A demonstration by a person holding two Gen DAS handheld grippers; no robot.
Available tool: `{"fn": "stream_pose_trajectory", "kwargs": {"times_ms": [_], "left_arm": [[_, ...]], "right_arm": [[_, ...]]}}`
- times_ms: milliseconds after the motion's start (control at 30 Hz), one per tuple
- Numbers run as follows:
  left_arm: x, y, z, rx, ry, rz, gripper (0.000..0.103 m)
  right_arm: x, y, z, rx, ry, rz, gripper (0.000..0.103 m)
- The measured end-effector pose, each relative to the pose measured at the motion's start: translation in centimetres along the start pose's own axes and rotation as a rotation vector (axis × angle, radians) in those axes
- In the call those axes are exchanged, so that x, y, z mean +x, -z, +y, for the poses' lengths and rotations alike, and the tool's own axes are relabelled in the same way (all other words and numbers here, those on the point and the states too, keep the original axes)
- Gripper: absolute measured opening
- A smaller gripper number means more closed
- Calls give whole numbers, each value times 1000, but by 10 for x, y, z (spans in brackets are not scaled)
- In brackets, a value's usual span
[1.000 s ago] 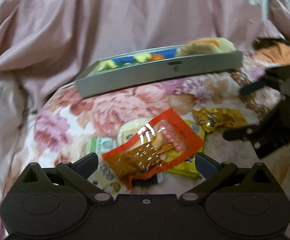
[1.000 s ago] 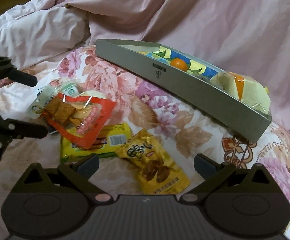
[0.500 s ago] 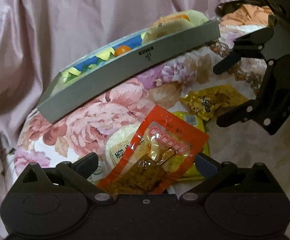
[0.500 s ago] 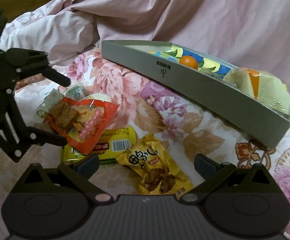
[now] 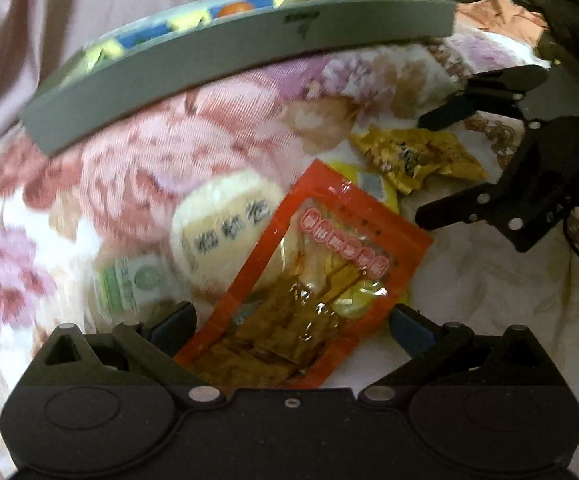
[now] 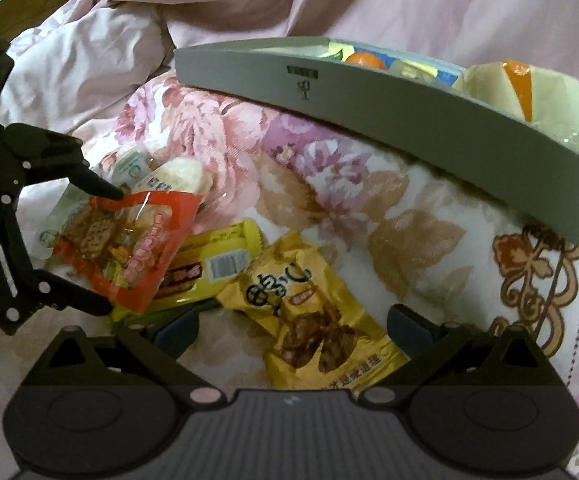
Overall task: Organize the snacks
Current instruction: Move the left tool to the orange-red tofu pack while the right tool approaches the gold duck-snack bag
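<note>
Left gripper (image 5: 291,316): jaws wide, straddling the red snack packet (image 5: 309,276) without gripping it. The packet lies on the floral bedspread (image 6: 329,200), overlapping a round rice cake (image 5: 225,224) and a yellow packet (image 6: 213,268). Right gripper (image 6: 291,320): jaws wide, above the golden snack bag (image 6: 309,320). The grey tray (image 6: 369,96) sits towards the bedspread's far edge

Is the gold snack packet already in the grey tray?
No, the gold snack packet lies on the floral bedspread, in front of the grey tray.
</note>
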State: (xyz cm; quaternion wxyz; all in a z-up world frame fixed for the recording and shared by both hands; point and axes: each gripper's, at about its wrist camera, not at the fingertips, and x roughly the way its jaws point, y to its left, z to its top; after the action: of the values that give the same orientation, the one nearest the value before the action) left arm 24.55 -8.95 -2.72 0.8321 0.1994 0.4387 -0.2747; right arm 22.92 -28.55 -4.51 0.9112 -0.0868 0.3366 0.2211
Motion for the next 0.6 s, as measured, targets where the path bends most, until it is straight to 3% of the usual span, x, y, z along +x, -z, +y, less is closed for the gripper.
{"fn": "stream_pose_trajectory", "kwargs": {"times_ms": [100, 300, 600], "left_arm": [[2, 3, -4, -14, -27, 54, 99], [-7, 7, -12, -137, -5, 84, 94], [-17, 16, -44, -223, 48, 130, 90]], "right_arm": [[-2, 1, 1, 12, -4, 15, 100], [-4, 1, 3, 37, 6, 27, 92], [-11, 7, 19, 5, -3, 37, 69]]}}
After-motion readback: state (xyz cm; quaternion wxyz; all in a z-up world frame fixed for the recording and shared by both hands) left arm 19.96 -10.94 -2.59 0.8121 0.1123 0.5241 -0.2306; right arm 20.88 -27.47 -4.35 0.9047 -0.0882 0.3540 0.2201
